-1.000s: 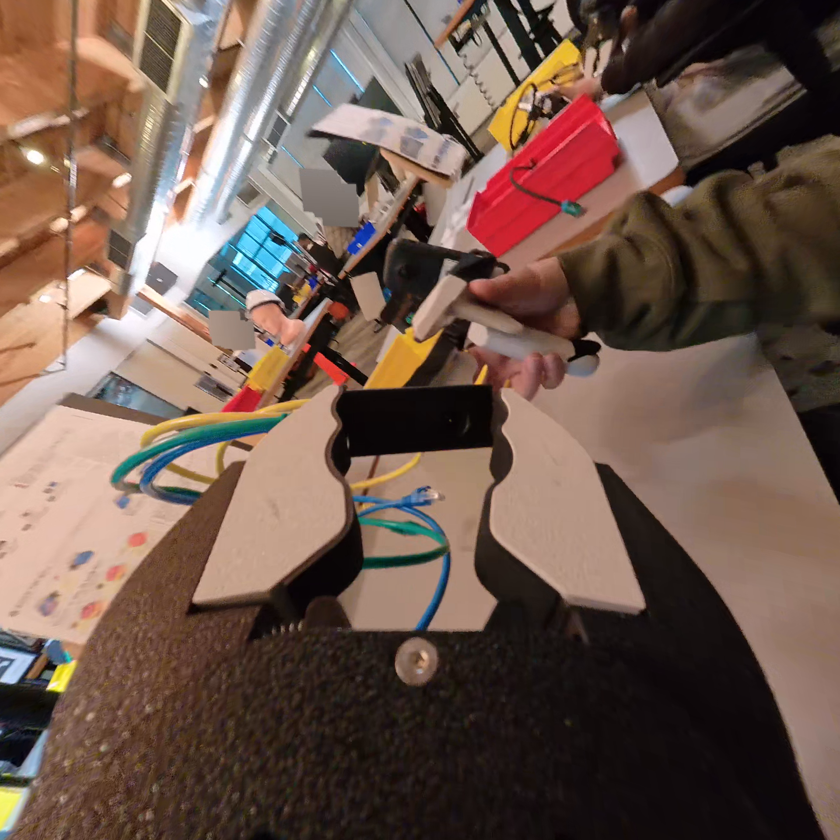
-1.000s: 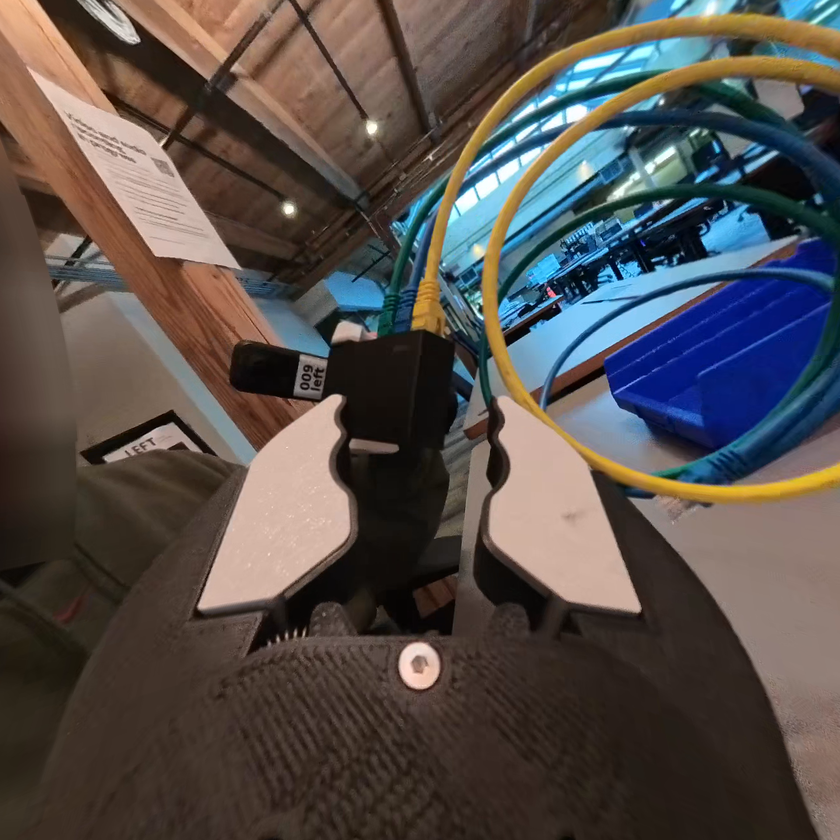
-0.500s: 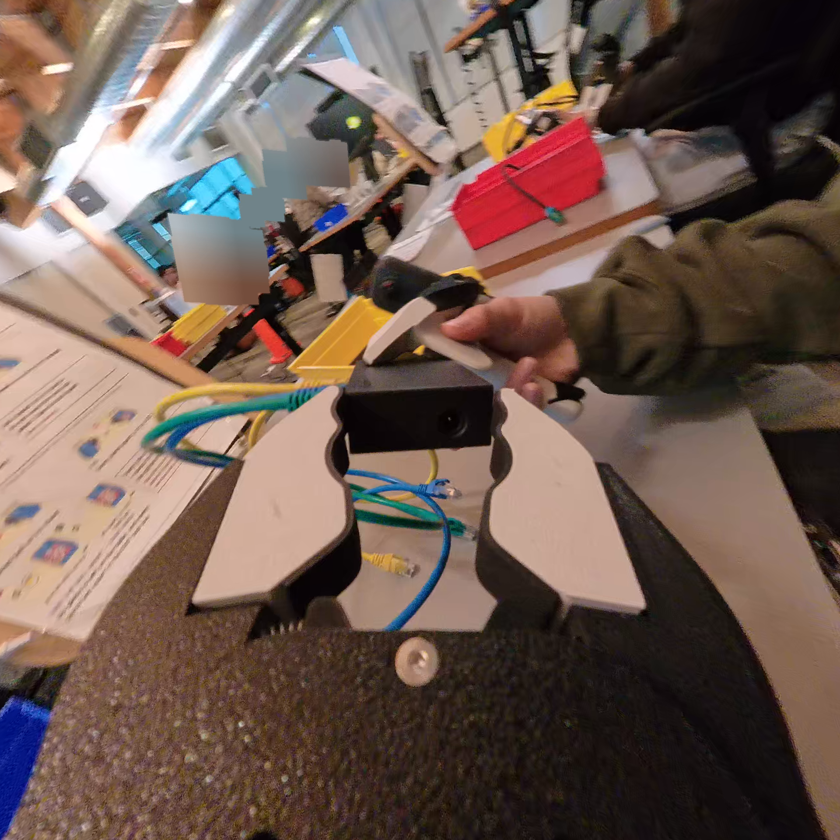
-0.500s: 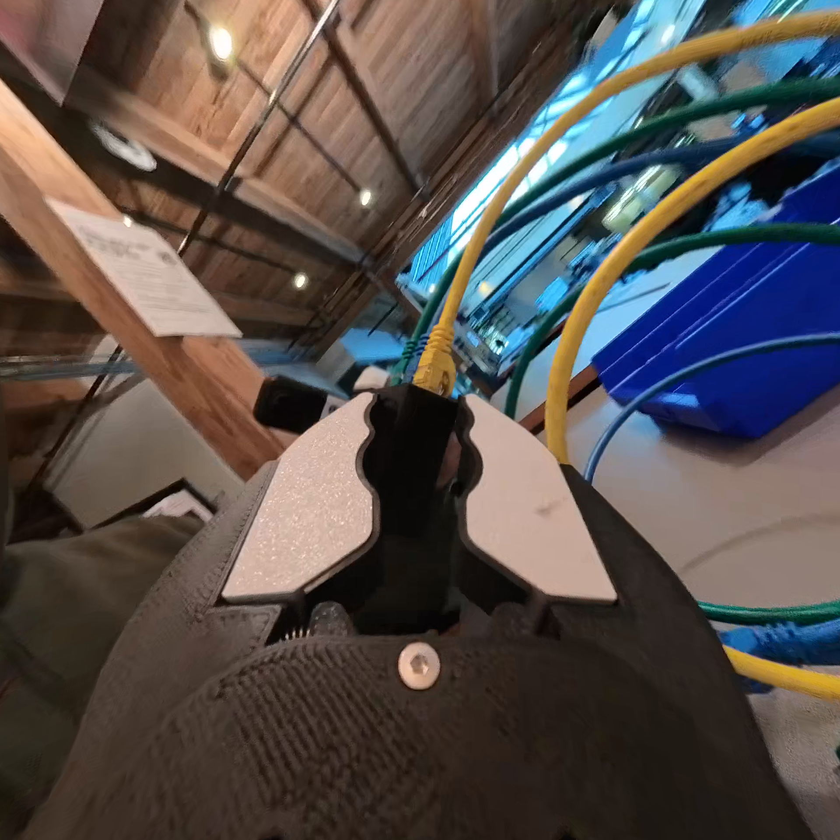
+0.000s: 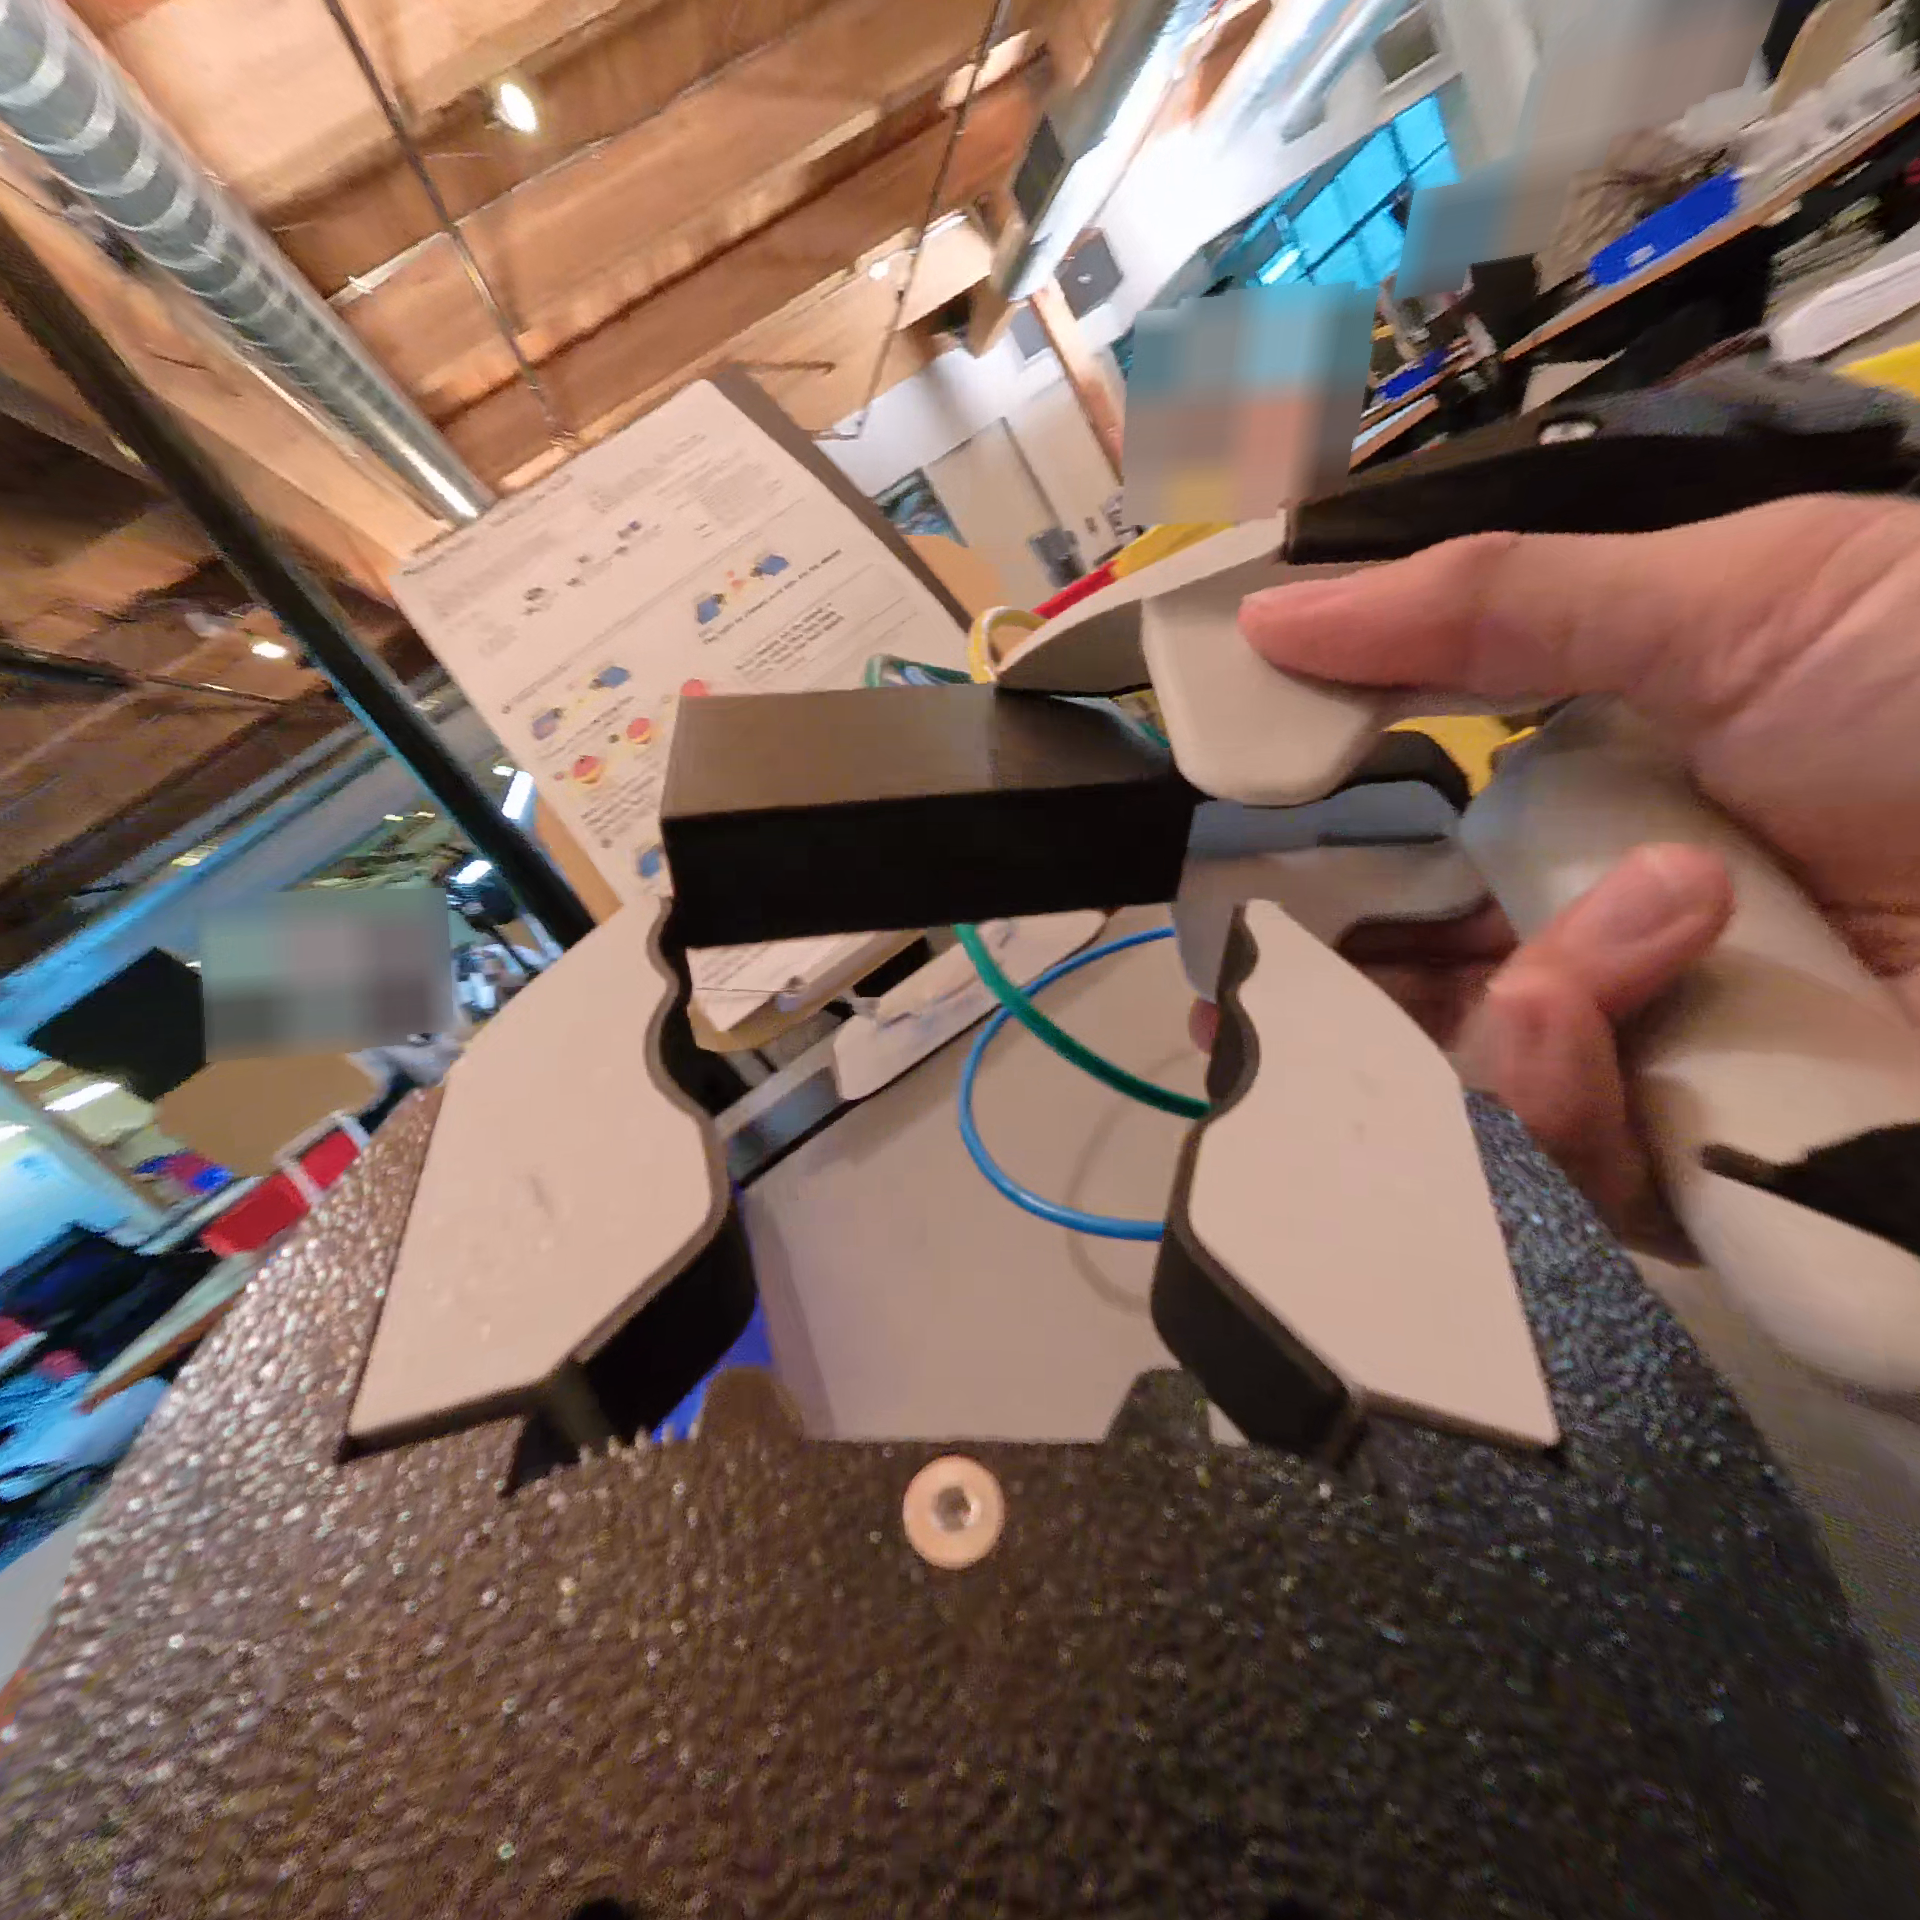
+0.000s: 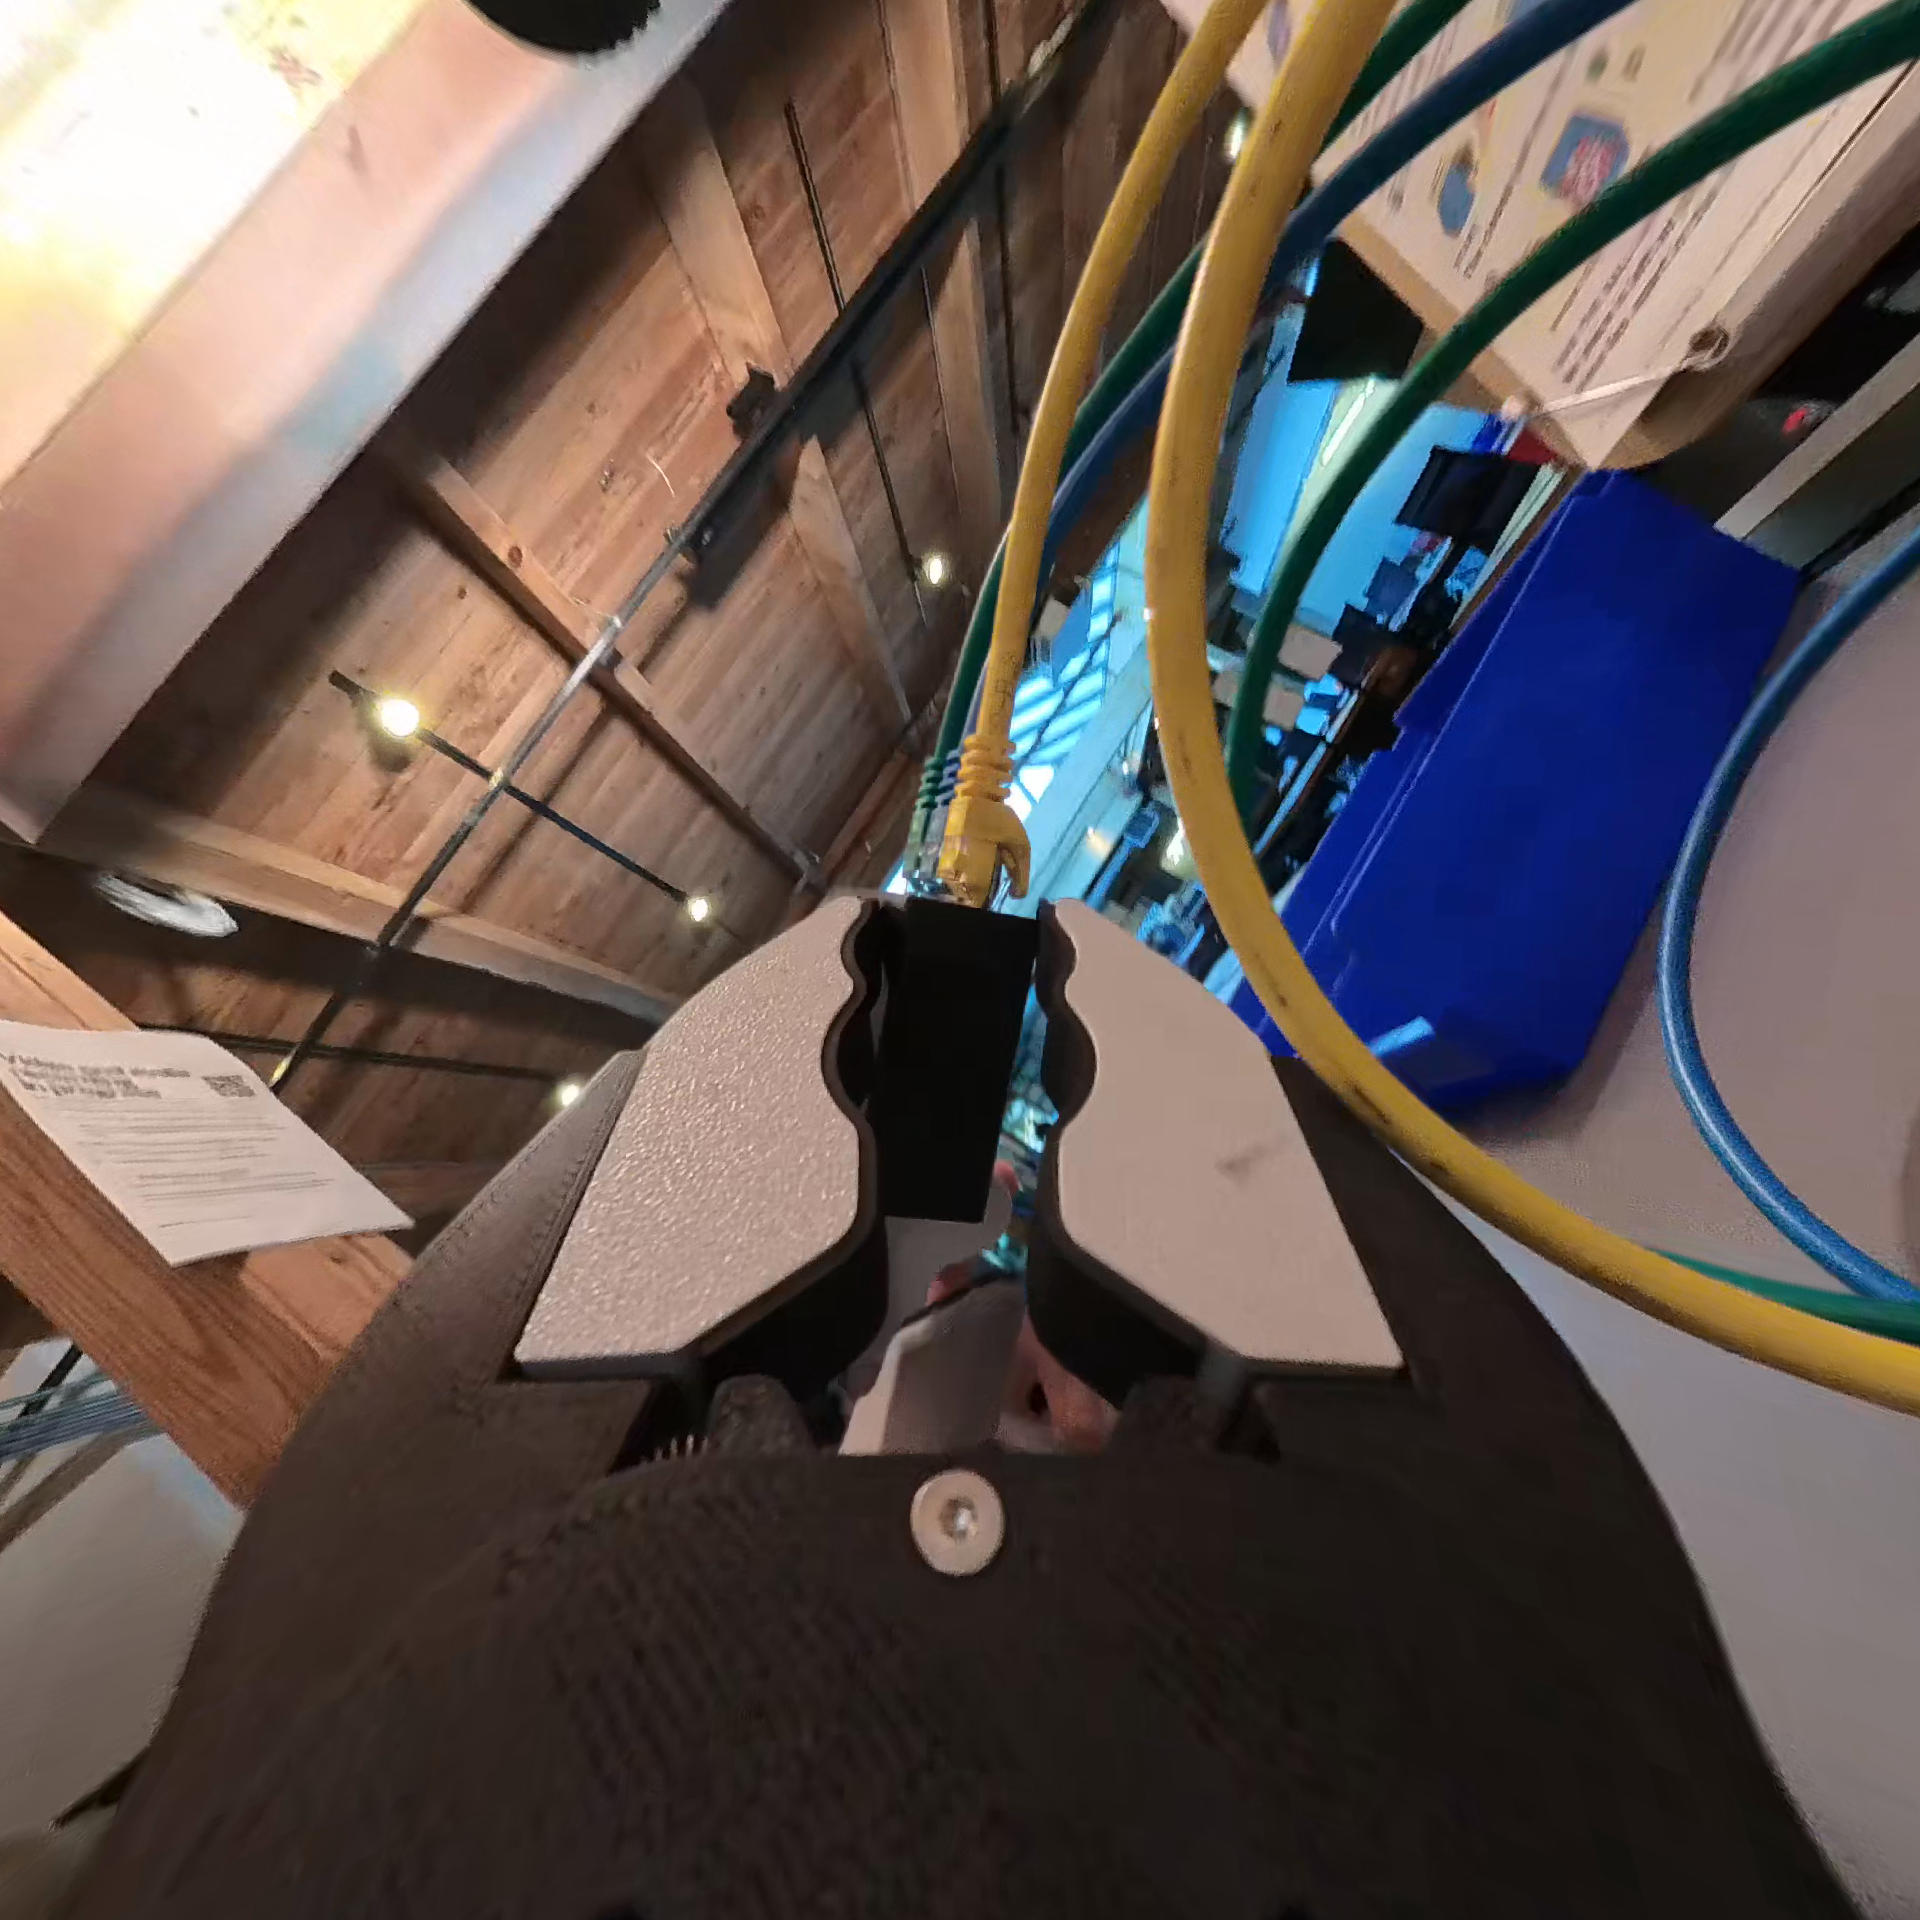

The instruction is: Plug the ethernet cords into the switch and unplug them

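Note:
The black switch [image 5: 925,821] hangs in the air just beyond my left gripper [image 5: 956,925], which is open and empty. One end of the switch sits between the right gripper's white fingers [image 5: 1247,717], which a hand [image 5: 1662,675] holds at the right. In the right wrist view my right gripper [image 6: 956,920] is shut on the switch [image 6: 945,1060]. A yellow plug [image 6: 977,821] and a green plug [image 6: 930,800] sit in the switch's far face. A yellow cord [image 6: 1195,727], green cord [image 6: 1351,499] and blue cord [image 6: 1683,935] loop above the table.
A blue bin [image 6: 1538,831] stands on the grey table [image 6: 1818,1039] to the right. An instruction sheet on a board [image 5: 665,603] stands behind the switch. A wooden post with a paper sheet [image 6: 187,1143] is at the left. Green [image 5: 1049,1039] and blue [image 5: 977,1143] cords lie below the switch. Tip to tip, the grippers are about 5 centimeters apart.
My right gripper has shut on the switch. My left gripper, which held the switch, has opened and let it go. Both views have tilted upward.

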The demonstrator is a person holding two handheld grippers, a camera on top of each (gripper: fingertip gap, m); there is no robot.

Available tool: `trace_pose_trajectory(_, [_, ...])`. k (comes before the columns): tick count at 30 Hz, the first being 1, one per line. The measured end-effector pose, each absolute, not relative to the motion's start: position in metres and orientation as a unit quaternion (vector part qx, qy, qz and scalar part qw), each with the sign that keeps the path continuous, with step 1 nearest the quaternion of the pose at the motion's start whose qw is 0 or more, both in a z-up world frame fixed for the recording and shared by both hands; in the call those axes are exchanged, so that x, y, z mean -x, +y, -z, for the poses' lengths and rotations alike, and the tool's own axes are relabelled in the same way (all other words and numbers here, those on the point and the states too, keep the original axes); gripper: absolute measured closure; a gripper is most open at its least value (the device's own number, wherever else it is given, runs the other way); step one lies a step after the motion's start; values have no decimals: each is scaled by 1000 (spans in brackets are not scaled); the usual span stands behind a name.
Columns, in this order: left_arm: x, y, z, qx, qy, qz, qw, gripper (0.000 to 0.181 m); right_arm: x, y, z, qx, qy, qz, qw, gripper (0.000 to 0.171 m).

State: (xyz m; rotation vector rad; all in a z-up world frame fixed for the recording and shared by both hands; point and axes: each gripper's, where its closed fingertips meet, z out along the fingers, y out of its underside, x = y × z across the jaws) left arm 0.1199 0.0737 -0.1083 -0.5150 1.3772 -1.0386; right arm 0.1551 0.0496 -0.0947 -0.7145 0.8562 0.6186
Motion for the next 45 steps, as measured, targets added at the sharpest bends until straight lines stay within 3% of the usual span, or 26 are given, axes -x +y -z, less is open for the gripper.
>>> trace_pose_trajectory(6, [-128,86,104,225,581,409,667,81,-146,61,96,341,397,-299,798,143])
trace_pose_trajectory(12, [-129,90,103,237,596,453,619,81,-143,66,98,400,369,-303,782,141])
trace_pose_trajectory(13, [-130,93,101,238,601,472,600,81,-140,67,96,431,354,-308,771,138])
trace_pose_trajectory(16, [-133,104,99,250,610,536,527,84,-115,65,82,564,257,-292,728,106])
trace_pose_trajectory(18, [-138,113,102,284,613,577,459,84,-93,54,84,676,158,-205,690,122])
trace_pose_trajectory(20, [-141,119,108,320,602,630,372,84,-100,39,85,738,106,-36,666,117])
trace_pose_trajectory(23, [-143,120,116,365,566,702,232,84,-136,12,51,670,50,335,660,129])
trace_pose_trajectory(25, [-142,116,120,370,551,729,166,84,-133,19,59,655,-33,435,617,132])
trace_pose_trajectory(28, [-134,105,124,345,556,748,112,84,-141,34,103,711,-92,469,516,118])
trace_pose_trajectory(32, [-126,93,132,298,600,736,98,84,-125,54,116,688,-165,495,505,121])
trace_pose_trajectory(38, [-124,87,149,263,643,711,108,84,-116,57,123,721,-210,488,445,129])
trace_pose_trajectory(42, [-126,88,152,273,633,720,74,84,-116,55,124,712,-198,462,491,136])
trace_pose_trajectory(45, [-126,91,152,283,623,728,50,84,-122,57,133,707,-199,474,485,155])
